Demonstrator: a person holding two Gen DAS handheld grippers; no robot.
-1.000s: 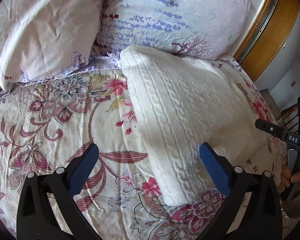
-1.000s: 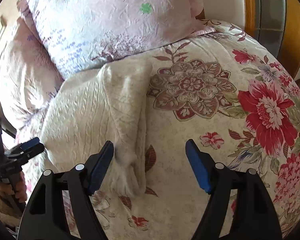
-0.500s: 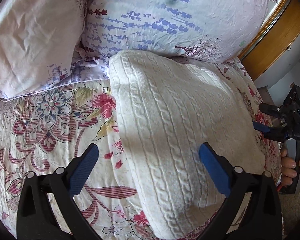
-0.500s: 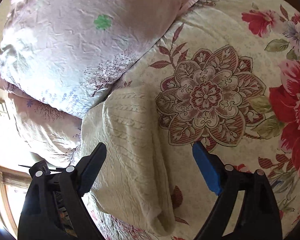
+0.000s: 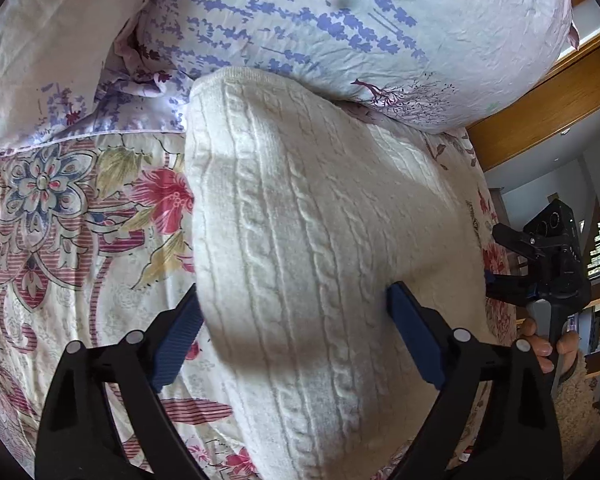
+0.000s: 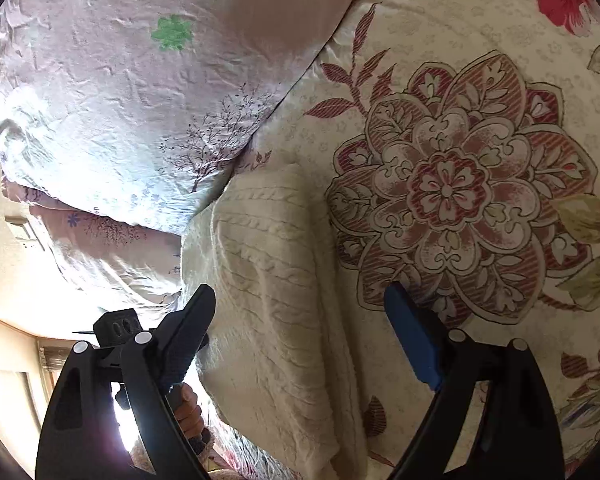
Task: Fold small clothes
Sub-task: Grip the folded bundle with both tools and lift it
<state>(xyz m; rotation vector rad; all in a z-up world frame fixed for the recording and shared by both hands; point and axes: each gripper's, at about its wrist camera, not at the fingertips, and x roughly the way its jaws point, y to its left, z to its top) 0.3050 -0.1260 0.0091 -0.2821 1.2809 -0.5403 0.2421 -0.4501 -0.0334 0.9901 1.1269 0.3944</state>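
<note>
Here's the cream cable-knit sweater [image 5: 300, 240], filling the centre of the left view, lying on the floral bedspread [image 5: 60, 220] with its top edge tucked against the lavender-print pillow [image 5: 340, 20]. It looks thick, soft and floppy, light enough to lift by an edge, but likely to sag and stretch, so the firm side edges are the places to pinch. The left tongs [image 5: 296, 332] straddle the left edge, spread wide and closing, with knit between the pads but not yet squeezed. The right tongs [image 6: 296, 340] stand spread over the right edge, low centre of their view, gripping nothing. Compared with a second ago, both have dropped closer, and the sweater looms larger.
</note>
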